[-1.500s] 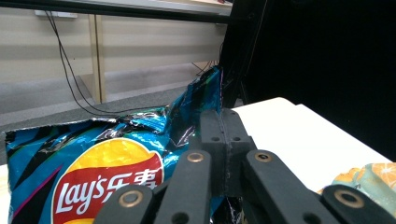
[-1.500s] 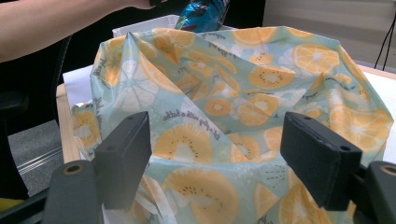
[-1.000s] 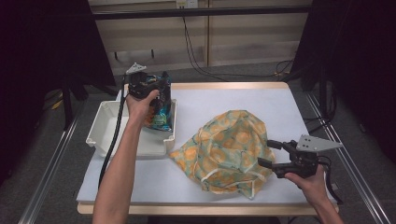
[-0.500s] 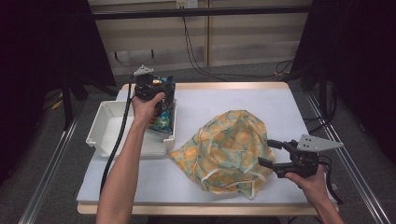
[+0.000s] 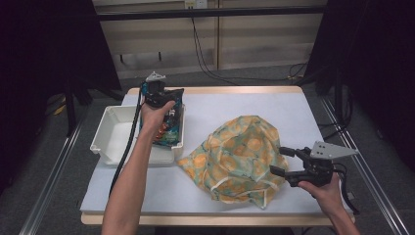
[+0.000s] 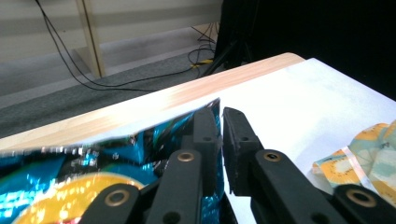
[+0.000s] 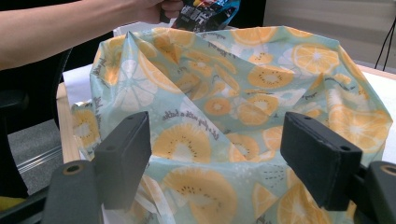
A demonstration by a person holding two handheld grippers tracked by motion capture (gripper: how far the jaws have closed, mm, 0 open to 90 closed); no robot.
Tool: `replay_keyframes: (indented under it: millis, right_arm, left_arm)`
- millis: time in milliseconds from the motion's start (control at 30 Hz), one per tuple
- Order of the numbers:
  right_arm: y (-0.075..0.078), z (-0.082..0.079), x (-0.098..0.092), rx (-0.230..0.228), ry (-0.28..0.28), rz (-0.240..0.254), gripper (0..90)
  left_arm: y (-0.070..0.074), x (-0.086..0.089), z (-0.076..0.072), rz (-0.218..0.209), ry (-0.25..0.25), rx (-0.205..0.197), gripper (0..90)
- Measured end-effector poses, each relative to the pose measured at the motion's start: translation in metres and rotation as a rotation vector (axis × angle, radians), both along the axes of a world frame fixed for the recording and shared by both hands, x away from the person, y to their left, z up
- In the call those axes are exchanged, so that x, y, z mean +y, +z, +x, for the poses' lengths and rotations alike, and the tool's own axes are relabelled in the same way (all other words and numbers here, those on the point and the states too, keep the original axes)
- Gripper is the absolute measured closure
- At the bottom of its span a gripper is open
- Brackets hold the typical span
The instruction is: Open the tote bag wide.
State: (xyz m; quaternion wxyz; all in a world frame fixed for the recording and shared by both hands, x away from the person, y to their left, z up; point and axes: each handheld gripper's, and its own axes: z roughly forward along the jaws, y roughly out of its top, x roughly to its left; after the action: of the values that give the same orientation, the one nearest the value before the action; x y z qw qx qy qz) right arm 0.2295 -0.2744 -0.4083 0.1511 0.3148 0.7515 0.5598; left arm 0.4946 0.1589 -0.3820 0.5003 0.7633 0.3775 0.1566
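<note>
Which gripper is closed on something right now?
The left gripper, over the white bin, pinches the blue snack bag. The right gripper is open beside the fruit-print cloth bag.

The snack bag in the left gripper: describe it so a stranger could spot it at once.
Start at the white table and find the white bin on its left side. Above the bin's right end, the left gripper holds the snack bag by its top edge. It is the one glossy thing there, blue foil with orange print, unlike the soft pale fruit-patterned cloth bag beside it.
</note>
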Motion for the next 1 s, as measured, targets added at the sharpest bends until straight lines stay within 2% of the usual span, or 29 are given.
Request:
replay_keyframes:
  millis: [233,300,333,467,500,533,567,633,700,867,933,1000]
  right_arm:
    - [0.000,0.000,0.000,-0.001,0.001,0.001,24.0]
    - [0.000,0.000,0.000,-0.001,0.000,-0.001,24.0]
    - [-0.001,0.001,0.001,-0.001,0.000,0.002,23.9]
    - [0.000,0.001,0.001,0.002,-0.004,0.000,23.9]
    - [0.000,0.001,0.001,0.002,-0.005,0.005,23.9]
    - [0.000,0.001,0.001,0.002,-0.005,0.005,23.9]
    - [0.000,0.002,0.000,0.002,-0.011,0.009,23.9]
    - [0.000,0.002,-0.001,0.000,-0.011,0.009,23.9]
    - [0.000,0.002,-0.001,0.000,-0.014,0.006,23.9]
    - [0.000,0.001,0.001,0.000,-0.007,0.005,23.9]
    - [0.000,0.001,0.001,0.001,-0.009,0.006,23.9]
    - [-0.001,0.001,0.001,0.001,-0.007,0.006,23.9]
  left_arm:
    - [0.004,0.006,-0.004,-0.032,-0.016,0.000,75.0]
    - [0.007,0.006,-0.006,-0.030,-0.016,-0.006,72.7]
    - [0.008,0.008,-0.008,-0.026,-0.022,-0.005,68.3]
    - [0.011,0.012,-0.015,-0.014,-0.048,0.001,61.7]
    - [0.013,0.015,-0.021,-0.018,-0.079,0.003,61.3]
    - [0.013,0.015,-0.021,-0.018,-0.079,0.003,61.4]
    - [0.015,0.020,-0.026,-0.025,-0.107,0.001,62.5]
    - [0.016,0.021,-0.028,-0.016,-0.113,-0.002,66.3]
    - [0.019,0.029,-0.036,-0.018,-0.133,-0.007,68.2]
    - [0.021,0.038,-0.048,-0.015,-0.144,-0.027,73.4]
    - [0.021,0.043,-0.053,-0.007,-0.151,-0.020,73.4]
    - [0.021,0.047,-0.060,0.011,-0.145,-0.031,73.8]
